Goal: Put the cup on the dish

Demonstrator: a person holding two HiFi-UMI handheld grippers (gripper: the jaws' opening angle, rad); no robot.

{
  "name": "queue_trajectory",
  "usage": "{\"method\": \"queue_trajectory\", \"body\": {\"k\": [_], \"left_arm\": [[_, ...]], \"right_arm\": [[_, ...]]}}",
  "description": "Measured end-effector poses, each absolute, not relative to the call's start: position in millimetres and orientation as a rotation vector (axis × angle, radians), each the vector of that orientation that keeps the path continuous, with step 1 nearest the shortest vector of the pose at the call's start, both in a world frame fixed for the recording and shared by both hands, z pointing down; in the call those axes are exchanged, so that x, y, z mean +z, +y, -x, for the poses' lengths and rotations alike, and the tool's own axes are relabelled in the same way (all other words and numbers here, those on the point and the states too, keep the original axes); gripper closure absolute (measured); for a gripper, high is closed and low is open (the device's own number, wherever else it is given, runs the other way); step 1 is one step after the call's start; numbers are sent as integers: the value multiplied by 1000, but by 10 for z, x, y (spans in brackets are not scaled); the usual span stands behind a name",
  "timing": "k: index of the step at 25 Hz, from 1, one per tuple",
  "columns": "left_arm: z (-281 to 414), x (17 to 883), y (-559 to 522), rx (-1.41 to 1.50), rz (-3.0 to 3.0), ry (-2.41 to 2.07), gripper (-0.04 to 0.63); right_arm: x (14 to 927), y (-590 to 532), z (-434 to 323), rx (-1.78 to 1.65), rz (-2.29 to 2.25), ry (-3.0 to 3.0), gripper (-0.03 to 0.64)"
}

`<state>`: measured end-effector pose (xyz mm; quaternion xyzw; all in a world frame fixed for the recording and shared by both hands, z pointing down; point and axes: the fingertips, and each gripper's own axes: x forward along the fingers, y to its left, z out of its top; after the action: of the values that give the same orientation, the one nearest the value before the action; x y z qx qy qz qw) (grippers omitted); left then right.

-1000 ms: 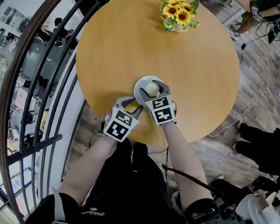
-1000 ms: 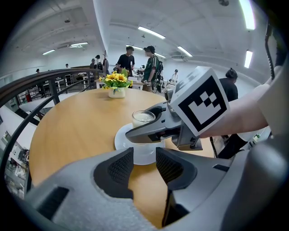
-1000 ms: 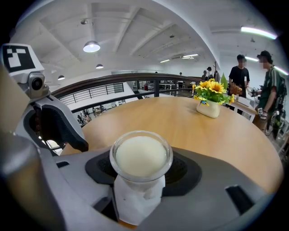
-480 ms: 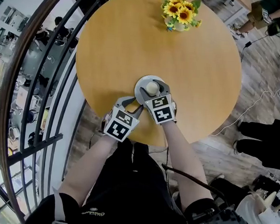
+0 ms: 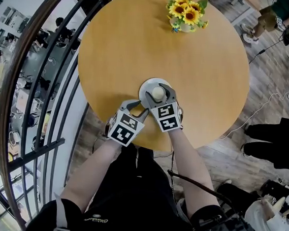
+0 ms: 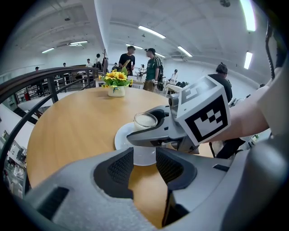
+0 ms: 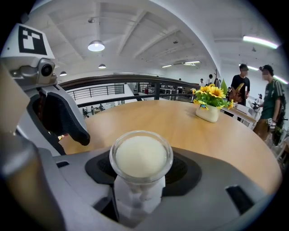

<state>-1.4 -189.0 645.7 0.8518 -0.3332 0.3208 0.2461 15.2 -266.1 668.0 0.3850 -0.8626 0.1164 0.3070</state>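
Note:
A small clear cup full of a creamy white filling stands upright between the jaws of my right gripper, which is shut on it. The cup is over the middle of a white dish near the table's near edge; whether its base touches the dish I cannot tell. The left gripper view shows the cup above the dish, with the right gripper around it. My left gripper is open and holds nothing, just left of the dish at the table edge. In the right gripper view, the cup sits between the pads.
A round wooden table bears a white vase of sunflowers at its far side. A dark curved railing runs along the left. Several people stand in the background beyond the vase. A cable lies on the floor to the right.
My right gripper's marker cube has shifted slightly toward me; the cup stays over the dish. The left gripper has not moved.

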Motion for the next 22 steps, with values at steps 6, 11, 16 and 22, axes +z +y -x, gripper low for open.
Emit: {"method": "queue_trajectory", "body": {"k": [6, 11, 16, 22], "left_arm": [[9, 6469, -1904, 877, -2330, -903, 437], [13, 6475, -1902, 876, -2333, -900, 437], [29, 6485, -1912, 879, -2331, -903, 437], [31, 6468, -1913, 880, -2335, -901, 437]], "right_arm": [[6661, -2683, -157, 271, -1040, -2301, 365], [6664, -2691, -145, 277, -1046, -2302, 365], [6662, -2692, -149, 297, -1052, -2300, 365], [6665, -2705, -152, 283, -1061, -2291, 365]]}}
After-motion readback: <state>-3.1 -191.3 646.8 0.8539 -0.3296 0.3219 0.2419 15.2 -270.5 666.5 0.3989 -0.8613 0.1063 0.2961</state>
